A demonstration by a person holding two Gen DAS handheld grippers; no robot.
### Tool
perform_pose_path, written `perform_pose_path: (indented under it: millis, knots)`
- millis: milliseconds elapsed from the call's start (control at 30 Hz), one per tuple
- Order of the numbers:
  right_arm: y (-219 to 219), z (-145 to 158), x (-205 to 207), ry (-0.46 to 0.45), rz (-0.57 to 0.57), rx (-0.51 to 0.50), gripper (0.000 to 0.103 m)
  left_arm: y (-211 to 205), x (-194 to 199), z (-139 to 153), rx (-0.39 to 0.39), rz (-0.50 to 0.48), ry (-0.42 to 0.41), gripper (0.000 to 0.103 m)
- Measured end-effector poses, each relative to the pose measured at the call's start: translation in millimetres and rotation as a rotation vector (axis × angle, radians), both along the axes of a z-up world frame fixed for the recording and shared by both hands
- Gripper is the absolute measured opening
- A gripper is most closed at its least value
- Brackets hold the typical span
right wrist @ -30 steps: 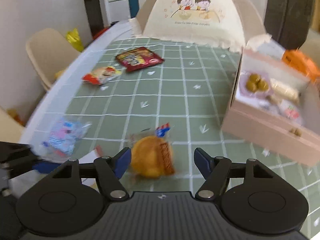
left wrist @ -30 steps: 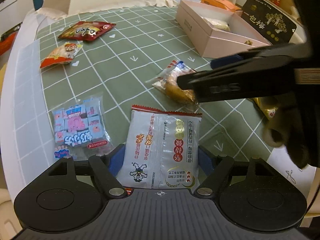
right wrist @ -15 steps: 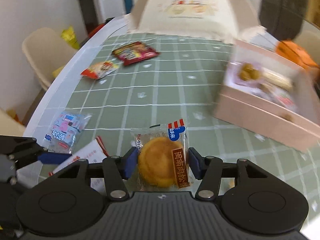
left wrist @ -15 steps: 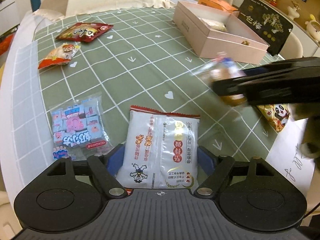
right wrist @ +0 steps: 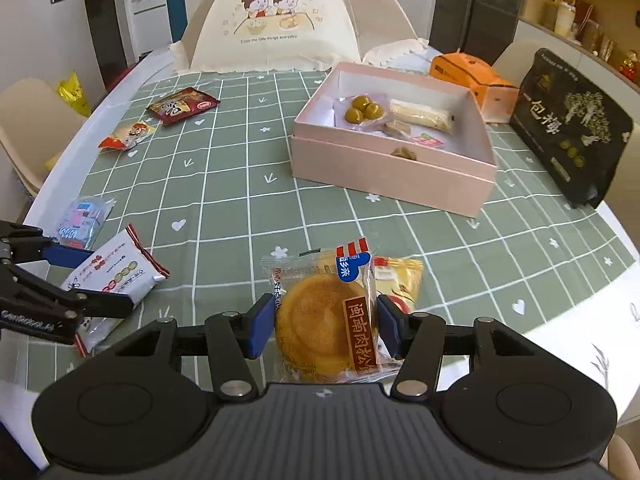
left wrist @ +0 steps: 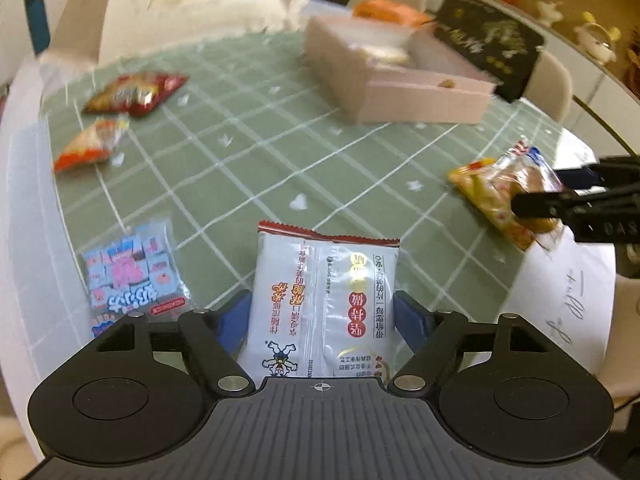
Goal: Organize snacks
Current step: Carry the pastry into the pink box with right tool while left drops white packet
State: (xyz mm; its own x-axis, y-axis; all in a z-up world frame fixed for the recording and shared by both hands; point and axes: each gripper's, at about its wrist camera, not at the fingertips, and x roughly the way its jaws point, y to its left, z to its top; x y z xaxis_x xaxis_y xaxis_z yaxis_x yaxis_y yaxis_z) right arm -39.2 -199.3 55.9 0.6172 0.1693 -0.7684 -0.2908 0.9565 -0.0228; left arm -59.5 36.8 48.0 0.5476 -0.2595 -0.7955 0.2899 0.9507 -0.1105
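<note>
Your right hand-held gripper grasps the cake packet, your left hand-held gripper the white packet; next, carry both into the pink box ahead.

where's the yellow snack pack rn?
Right wrist view: the yellow snack pack lies on the green cloth, partly behind the round cake packet in the right gripper.

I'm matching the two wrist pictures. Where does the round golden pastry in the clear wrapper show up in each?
Left wrist view: the pastry sits at the far right edge, clamped in the right tongs.
Right wrist view: it is bottom centre, between the blue pads.
Shared landmark: the pink box, beyond it in both.
</note>
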Motion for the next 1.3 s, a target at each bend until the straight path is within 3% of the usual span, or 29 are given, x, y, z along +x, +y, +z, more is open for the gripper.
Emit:
perform_pose_path:
  millis: [67,167,267,333,400,500,600,667,833,900,967,1067,1167,1233,1267,1300]
  knots:
    - [-6.8,5.2,-6.2,-0.023,-0.010,0.000,0.054,-7.1,-2.9,21.7,-0.046,-0.022,-0.057,0.081]
    - [-19.5,17.2,-8.7,-0.052,-0.043,0.029,0.054,-22.1,17.5,77.8,-0.146,-0.071,-0.214,0.081]
    - [-35.6,30.8,-3.9,-0.067,-0.085,0.088,0.054,-41.7,66.1,123.5,-0.230,-0.084,-0.305,0.081]
    - [-43.0,36.6,1.5,-0.072,-0.116,0.114,0.054,-56.5,103.3,134.4,-0.257,-0.071,-0.325,0.081]
    - [-45.8,39.0,4.4,-0.083,-0.141,0.111,0.054,-73.1,145.7,132.6,-0.272,-0.054,-0.318,0.081]
    - [-46.4,39.5,4.9,-0.087,-0.160,0.104,0.054,-95.4,204.8,102.7,-0.346,-0.046,-0.194,0.081]
    - [-47.8,37.7,5.9,-0.083,-0.175,0.085,0.054,-118.3,245.7,53.1,-0.303,-0.018,-0.083,0.081]
    - [-50.4,35.2,9.2,-0.069,-0.191,0.065,0.054,-121.3,251.4,29.3,-0.270,-0.003,-0.085,0.080]
    - [-62.4,30.6,29.6,-0.035,-0.214,0.045,0.054,-84.5,230.4,27.0,-0.468,0.006,-0.123,0.078]
    - [-67.5,36.6,49.5,-0.048,-0.203,0.076,0.054,-76.7,227.4,33.5,-0.424,-0.009,-0.137,0.078]
    - [-66.9,49.0,81.5,-0.099,-0.197,0.086,0.054,-79.0,226.1,41.6,-0.287,0.028,-0.168,0.078]
    - [-65.2,65.3,141.1,-0.210,-0.200,0.132,0.057,-83.1,217.2,39.9,-0.156,0.048,-0.179,0.078]
    - [-64.5,55.6,197.0,-0.128,-0.205,0.141,0.060,-88.8,214.0,29.7,-0.097,0.011,-0.145,0.076]
    - [-68.3,39.4,211.0,-0.083,-0.255,0.124,0.059,-89.0,213.9,21.9,-0.068,0.005,-0.125,0.061]
    - [-68.9,31.7,212.1,-0.067,-0.272,0.104,0.059,-86.7,213.0,18.6,-0.057,0.005,-0.116,0.047]
    - [-67.8,23.6,210.4,-0.055,-0.279,0.080,0.059,-84.6,212.9,13.7,-0.046,0.007,-0.107,0.042]
